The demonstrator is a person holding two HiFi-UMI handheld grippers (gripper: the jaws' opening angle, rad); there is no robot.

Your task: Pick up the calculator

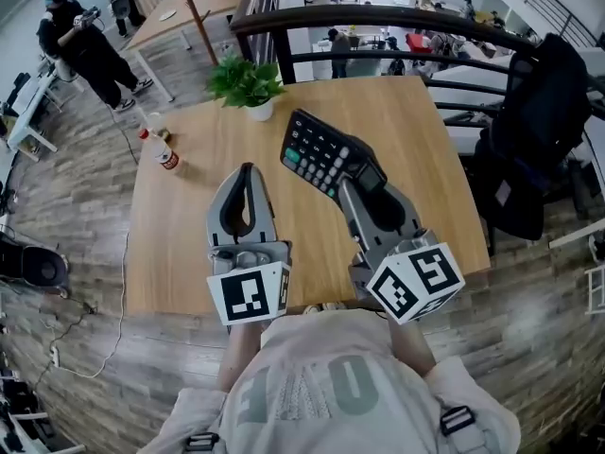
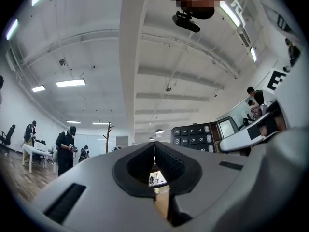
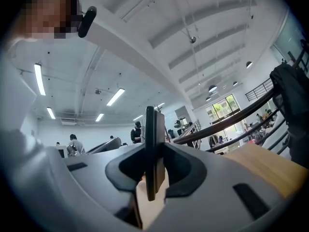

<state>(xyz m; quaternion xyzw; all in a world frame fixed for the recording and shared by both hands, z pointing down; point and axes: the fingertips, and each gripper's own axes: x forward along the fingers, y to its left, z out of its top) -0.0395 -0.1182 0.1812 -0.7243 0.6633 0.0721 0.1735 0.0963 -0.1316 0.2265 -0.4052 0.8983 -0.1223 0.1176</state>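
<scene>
1. Light shirt (image 1: 321, 386) of the person fills the bottom of the head view, nearest of all; just beyond it sit the two marker cubes, one on each tool
2. Left hand-held gripper (image 1: 248, 172) hangs over the near part of the wooden surface (image 1: 180, 253). Its own view shows its jaws brought together at the tips with nothing between them, so it is empty and has no part in the grasp
3. Right hand-held gripper (image 1: 352, 174), just to the right of it, is set narrow and clamped on the calculator (image 1: 324, 149). In the right gripper view the calculator (image 3: 153, 149) stands edge-on between the two pads, both pressed against it
4. Gripped at its display end, the calculator tilts with its keypad end pointing away toward the plant (image 1: 246, 83), above the middle of the surface. The left gripper view catches its keys against the ceiling (image 2: 200, 135), so I judge it clear of the wood
5. As for the task, the grasp is made and the lift looks done. What is left is at most to hold it steady, since only one end is pinched and the free end could sag
6. Farther off, a small bottle (image 1: 163, 151) sits near the left edge, the plant stands at the far edge, and a dark railing (image 1: 378, 15) runs behind, with people in the room beyond
</scene>
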